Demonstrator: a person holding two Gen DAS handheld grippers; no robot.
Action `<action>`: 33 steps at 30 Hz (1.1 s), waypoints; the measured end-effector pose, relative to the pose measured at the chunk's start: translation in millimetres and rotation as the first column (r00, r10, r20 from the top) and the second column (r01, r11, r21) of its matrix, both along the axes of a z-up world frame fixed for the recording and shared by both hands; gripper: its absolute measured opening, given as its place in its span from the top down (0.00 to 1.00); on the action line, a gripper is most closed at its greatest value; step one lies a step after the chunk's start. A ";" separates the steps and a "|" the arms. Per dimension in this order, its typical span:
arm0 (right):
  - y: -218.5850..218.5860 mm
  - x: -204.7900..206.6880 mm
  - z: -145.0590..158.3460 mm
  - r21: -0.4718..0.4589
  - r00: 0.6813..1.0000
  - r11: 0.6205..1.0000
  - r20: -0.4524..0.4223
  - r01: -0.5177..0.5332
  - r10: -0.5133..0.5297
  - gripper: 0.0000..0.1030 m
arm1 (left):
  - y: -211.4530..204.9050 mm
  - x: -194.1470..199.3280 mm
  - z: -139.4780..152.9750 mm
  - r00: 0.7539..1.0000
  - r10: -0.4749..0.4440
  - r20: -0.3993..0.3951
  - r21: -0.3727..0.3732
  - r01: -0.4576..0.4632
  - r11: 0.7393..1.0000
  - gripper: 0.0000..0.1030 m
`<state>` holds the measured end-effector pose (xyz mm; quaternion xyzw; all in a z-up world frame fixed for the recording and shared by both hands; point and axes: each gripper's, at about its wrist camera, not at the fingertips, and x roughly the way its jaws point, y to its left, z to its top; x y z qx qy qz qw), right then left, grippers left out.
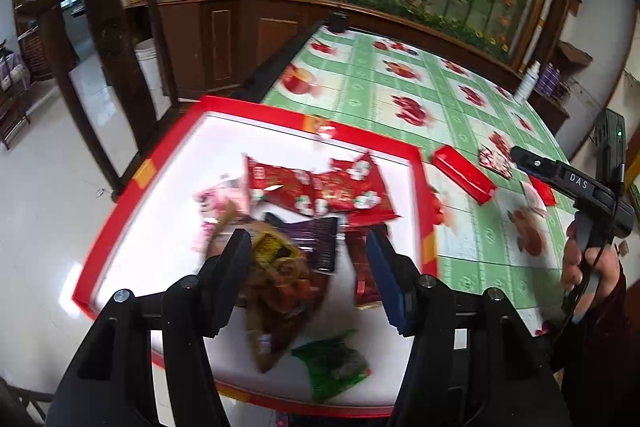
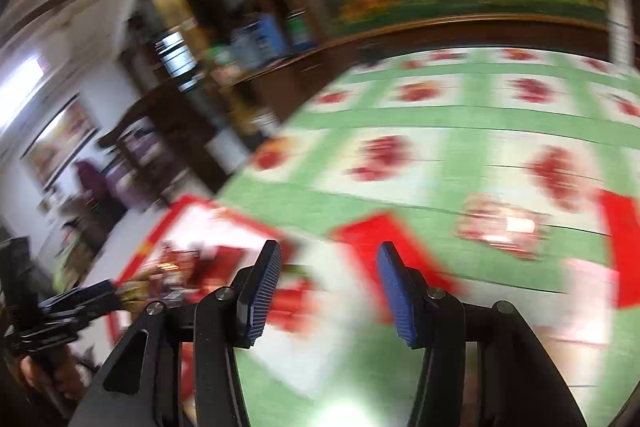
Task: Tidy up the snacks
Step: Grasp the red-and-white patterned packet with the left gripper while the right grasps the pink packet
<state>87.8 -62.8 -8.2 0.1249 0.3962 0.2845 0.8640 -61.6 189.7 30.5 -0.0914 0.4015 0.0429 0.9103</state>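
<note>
Mid-sort: left tongs (image 1: pixel 306 247) hang wide and empty over the red-rimmed white tray (image 1: pixel 132 187), which holds crinkly foil snack packs (image 1: pixel 320 187) in red, brown, purple and green. Right tongs (image 2: pixel 326 285), also wide and empty, hover over the glossy green floral tabletop (image 2: pixel 460 131) near a flat red packet (image 2: pixel 384 235); that view is badly blurred. Next, I'd guess: right closes on that slick, thin packet and carries it to the tray.
</note>
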 end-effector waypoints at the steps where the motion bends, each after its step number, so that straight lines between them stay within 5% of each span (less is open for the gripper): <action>1: -19.3 1.1 -2.4 -0.002 0.999 0.999 -0.007 0.035 -0.035 0.49 | -6.8 2.3 0.0 1.000 -0.016 -0.004 0.006 0.016 1.000 0.43; 11: -164.1 5.8 -29.7 0.022 0.949 0.952 -0.090 0.306 -0.303 0.48 | -73.0 17.9 -0.8 0.985 -0.166 -0.055 0.041 0.168 0.985 0.43; 22: -148.9 10.2 -56.0 -0.052 0.946 0.962 -0.176 0.268 -0.273 0.44 | -121.3 49.1 3.4 0.962 -0.249 -0.111 0.050 0.256 0.966 0.43; 30: -116.3 4.1 -60.9 -0.263 0.943 0.921 -0.088 0.288 -0.321 0.34 | -163.3 118.1 13.7 0.934 -0.342 -0.104 0.088 0.351 0.932 0.43; 33: -117.4 4.3 -61.7 -0.264 0.944 0.920 -0.080 0.290 -0.320 0.33 | -170.7 146.7 8.9 0.930 -0.347 -0.119 0.075 0.357 0.931 0.43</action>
